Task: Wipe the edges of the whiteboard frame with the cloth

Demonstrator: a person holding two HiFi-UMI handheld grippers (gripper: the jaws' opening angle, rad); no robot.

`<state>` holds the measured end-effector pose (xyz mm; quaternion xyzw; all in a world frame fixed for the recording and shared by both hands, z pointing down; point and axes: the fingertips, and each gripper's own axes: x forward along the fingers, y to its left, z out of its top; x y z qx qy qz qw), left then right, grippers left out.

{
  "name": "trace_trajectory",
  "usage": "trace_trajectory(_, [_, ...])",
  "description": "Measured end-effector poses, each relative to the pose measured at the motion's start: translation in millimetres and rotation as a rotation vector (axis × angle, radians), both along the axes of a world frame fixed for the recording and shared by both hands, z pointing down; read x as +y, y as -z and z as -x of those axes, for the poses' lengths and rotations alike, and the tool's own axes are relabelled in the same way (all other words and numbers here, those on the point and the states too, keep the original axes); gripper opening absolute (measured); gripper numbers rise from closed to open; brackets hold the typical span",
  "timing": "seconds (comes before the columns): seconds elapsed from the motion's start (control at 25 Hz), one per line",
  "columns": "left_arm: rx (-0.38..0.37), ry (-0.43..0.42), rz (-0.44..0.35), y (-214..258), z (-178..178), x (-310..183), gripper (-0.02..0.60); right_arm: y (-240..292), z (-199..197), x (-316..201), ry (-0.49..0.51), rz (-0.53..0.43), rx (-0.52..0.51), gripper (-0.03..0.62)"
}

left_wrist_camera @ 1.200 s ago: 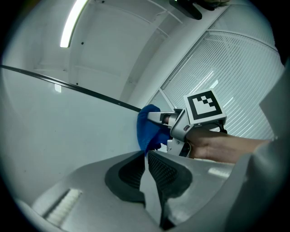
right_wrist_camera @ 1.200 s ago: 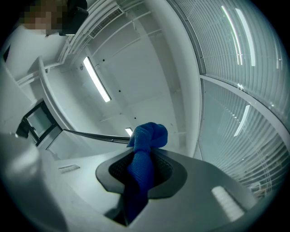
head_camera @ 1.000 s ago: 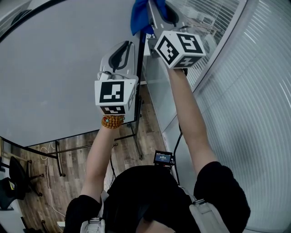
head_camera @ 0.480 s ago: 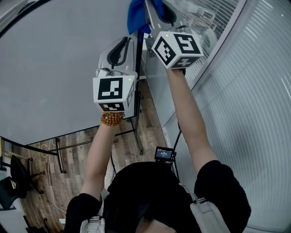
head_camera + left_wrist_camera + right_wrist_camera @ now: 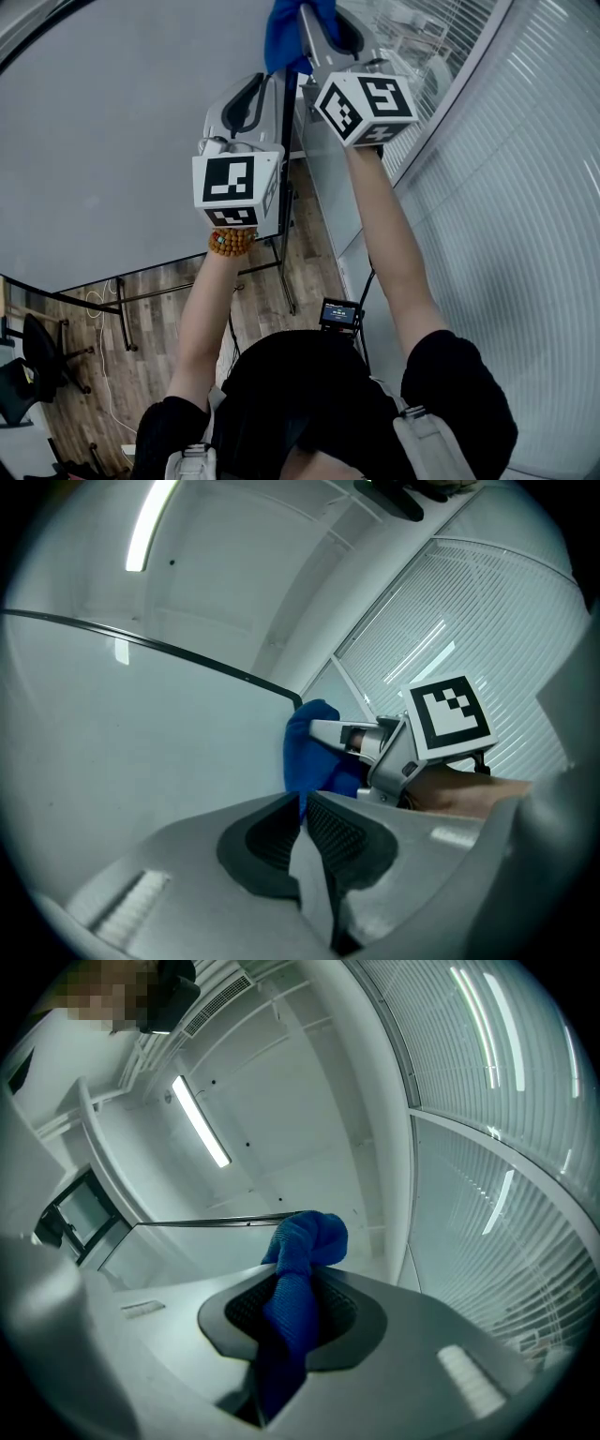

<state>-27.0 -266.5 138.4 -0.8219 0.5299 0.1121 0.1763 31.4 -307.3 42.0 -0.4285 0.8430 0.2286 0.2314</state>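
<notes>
My right gripper grips the blue cloth at the whiteboard frame corner; my left gripper is clenched, empty, beside that frame

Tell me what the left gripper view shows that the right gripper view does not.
Only the left gripper view: the right gripper from outside, with its marker cube, and the left gripper shut on nothing. Only the right gripper view: the cloth pinched between the right jaws. Both: the cloth, the frame, the blinds.
</notes>
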Motion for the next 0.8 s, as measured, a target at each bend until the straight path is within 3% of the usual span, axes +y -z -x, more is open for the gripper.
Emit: trace_trajectory(0.8, [-0.003,0.014,0.015,-8,1,-1,0.017,-25,-3,-2,0.014,0.029,-0.007,0.087])
